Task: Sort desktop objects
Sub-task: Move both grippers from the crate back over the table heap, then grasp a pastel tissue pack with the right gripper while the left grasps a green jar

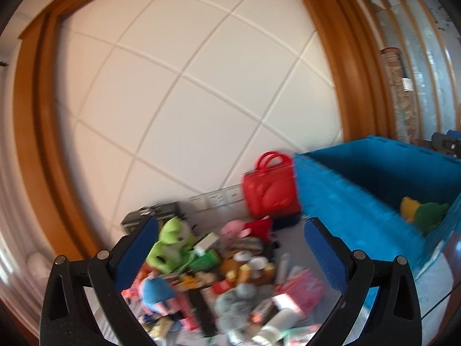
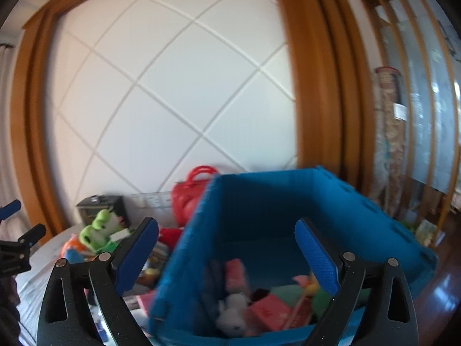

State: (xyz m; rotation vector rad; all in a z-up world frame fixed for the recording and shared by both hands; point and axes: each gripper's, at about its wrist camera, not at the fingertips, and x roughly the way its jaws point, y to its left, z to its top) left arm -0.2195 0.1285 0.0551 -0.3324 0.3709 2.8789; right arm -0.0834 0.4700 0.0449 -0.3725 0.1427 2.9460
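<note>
A jumbled pile of toys and boxes lies on the grey tabletop [image 1: 288, 230]. It holds a green frog plush [image 1: 170, 245], a pink pig plush [image 1: 233, 229], a blue plush [image 1: 155, 288] and a grey plush [image 1: 236, 302]. My left gripper [image 1: 230, 223] hangs open above the pile with nothing between its fingers. To the right stands a blue bin [image 1: 360, 190] with a yellow and green plush [image 1: 423, 210] inside. My right gripper [image 2: 226, 225] is open and empty over the blue bin [image 2: 259, 201]. A white plush [image 2: 233, 314] and a pink box [image 2: 268, 311] lie in the bin.
A red handbag [image 1: 270, 187] stands against the wall between pile and bin. A dark box [image 1: 149, 216] sits behind the frog. Wall sockets [image 1: 216, 199] are at table height. A wooden slatted screen [image 2: 417, 86] and a wooden floor [image 2: 446, 294] lie to the right.
</note>
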